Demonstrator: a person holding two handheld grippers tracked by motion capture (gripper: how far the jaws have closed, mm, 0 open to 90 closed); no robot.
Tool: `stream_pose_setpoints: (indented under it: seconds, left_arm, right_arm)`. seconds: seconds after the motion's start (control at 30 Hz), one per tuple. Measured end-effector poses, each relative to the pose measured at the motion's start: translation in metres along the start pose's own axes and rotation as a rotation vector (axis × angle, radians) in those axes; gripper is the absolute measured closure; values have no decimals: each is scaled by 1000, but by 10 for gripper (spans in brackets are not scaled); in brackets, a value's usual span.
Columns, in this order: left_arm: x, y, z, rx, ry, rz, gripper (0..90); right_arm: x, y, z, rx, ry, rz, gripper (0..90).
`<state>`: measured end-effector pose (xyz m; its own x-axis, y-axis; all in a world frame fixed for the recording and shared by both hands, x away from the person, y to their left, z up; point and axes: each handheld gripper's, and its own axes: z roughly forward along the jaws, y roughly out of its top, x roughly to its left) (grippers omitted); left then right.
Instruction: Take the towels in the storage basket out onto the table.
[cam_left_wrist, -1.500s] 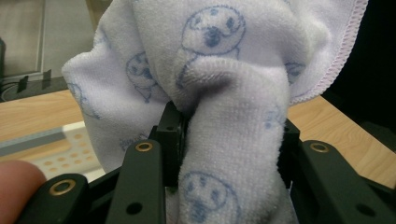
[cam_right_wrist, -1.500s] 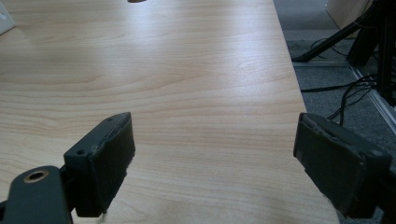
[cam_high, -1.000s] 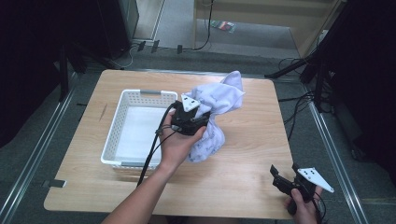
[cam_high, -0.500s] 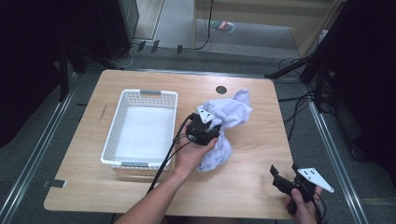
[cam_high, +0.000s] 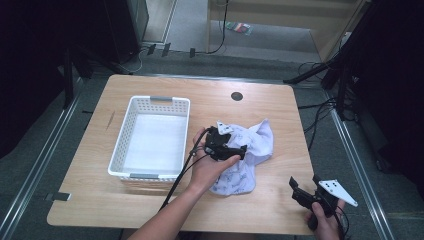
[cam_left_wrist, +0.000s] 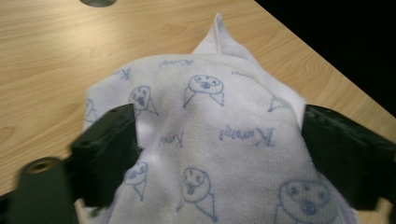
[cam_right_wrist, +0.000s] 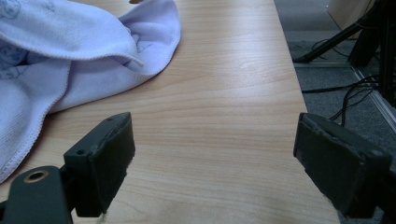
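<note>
A pale lilac towel (cam_high: 255, 142) printed with small blue faces lies crumpled on the wooden table (cam_high: 150, 210), right of centre. My left gripper (cam_high: 241, 151) rests low over the towel. In the left gripper view its jaws stand wide apart, and the towel (cam_left_wrist: 219, 140) spreads between the left gripper (cam_left_wrist: 219, 126) fingertips without being pinched. My right gripper (cam_high: 304, 183) hovers at the table's front right corner, open, with nothing between its jaws. In the right gripper view the towel (cam_right_wrist: 70, 51) lies ahead and to the left of the right gripper (cam_right_wrist: 215, 140).
A white slotted basket (cam_high: 150, 101) stands on the left half of the table with nothing visible inside it. A dark round hole (cam_high: 236, 96) sits in the tabletop near the far edge. Cables and stands lie on the floor beyond the table's right side.
My left gripper came down and toward the front with the towel, which was bunched up and raised before. The towel now lies spread on the table between open jaws. The right gripper stayed put.
</note>
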<state>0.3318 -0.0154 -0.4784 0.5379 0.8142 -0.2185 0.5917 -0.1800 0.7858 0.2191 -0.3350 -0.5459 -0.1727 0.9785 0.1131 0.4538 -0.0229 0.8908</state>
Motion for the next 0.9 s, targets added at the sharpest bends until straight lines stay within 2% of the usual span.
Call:
stream_pose_setpoints:
  seconds: [0.07,0.1,0.13,0.2,0.27,0.5,0.9]
  left_arm:
    - [3,2,-5,-8,-10,-4,59]
    - [4,3,-7,-7,-18,10,9]
    - [4,3,-10,-12,-22,20,0]
    - [3,4,-15,-21,3,41,0]
    - [4,5,-21,-34,3,57,0]
    - [14,12,-43,-87,3,40,0]
    - [42,15,-81,-159,48,28,0]
  right_arm:
    - [0,0,0,0,0,0,127]
    - [0,0,0,1,-1,-1,127]
    - [0,0,0,1,-1,-1,126]
    - [0,0,0,2,-1,-2,127]
    - [0,0,0,2,-2,-2,127]
    - [0,0,0,2,-4,-4,126]
    - [0,0,1,4,-6,-6,127]
